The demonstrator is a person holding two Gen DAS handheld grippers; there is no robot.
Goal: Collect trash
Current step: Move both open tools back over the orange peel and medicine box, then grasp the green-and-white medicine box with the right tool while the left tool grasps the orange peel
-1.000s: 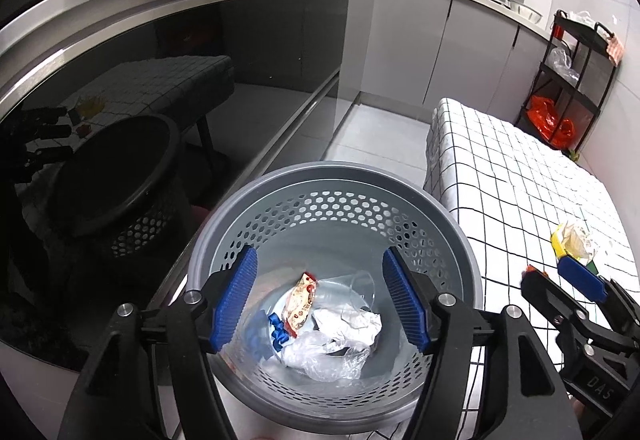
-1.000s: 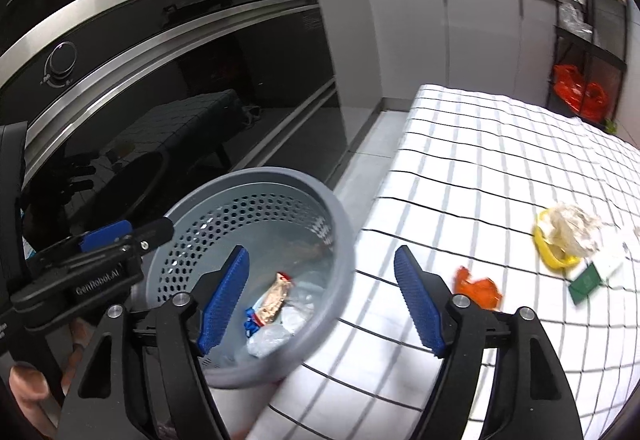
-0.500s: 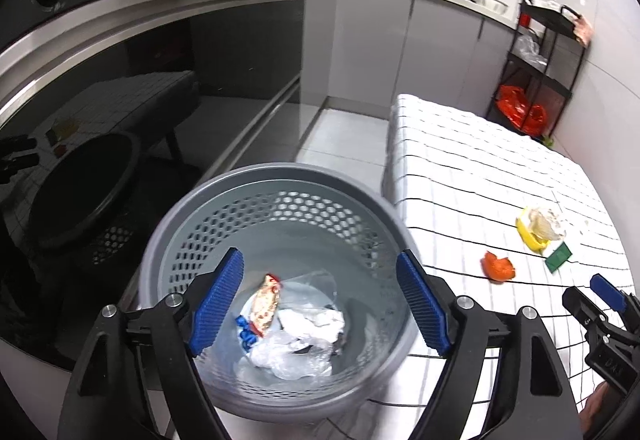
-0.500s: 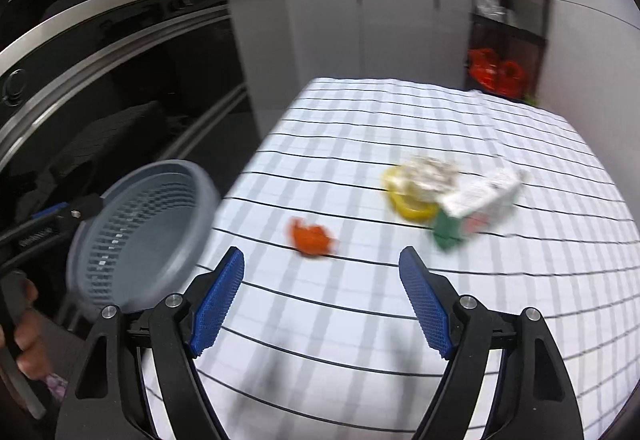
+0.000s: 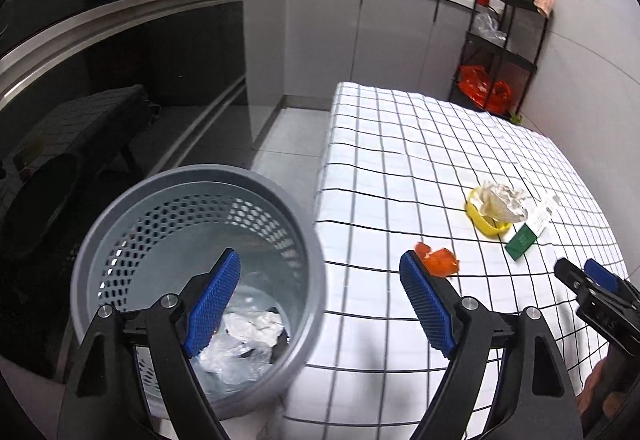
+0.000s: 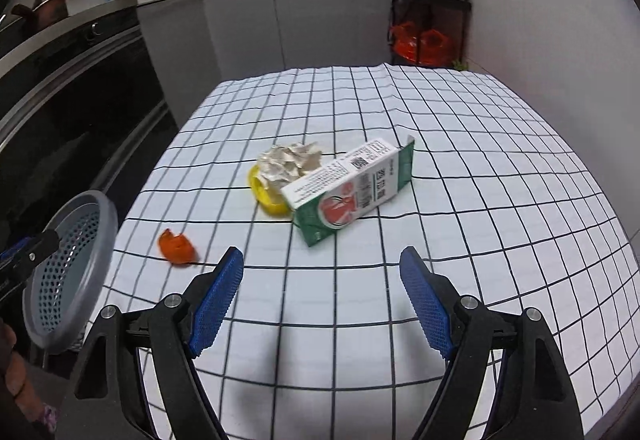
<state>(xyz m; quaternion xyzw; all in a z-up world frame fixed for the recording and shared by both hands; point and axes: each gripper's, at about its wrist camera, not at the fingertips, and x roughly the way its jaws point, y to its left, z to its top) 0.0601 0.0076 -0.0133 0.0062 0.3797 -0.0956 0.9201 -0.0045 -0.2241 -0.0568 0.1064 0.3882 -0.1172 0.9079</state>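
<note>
So the carton lies on its side on the checked tablecloth, green and white with a red fruit picture and a QR code (print too small to read). Touching it are a yellow ring and crumpled foil; an orange scrap sits apart. The perforated grey basket holds crinkled plastic. Left gripper and right gripper both gape, holding nothing.

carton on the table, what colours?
The carton is green and white with a red fruit picture; clearest in the right wrist view.
</note>
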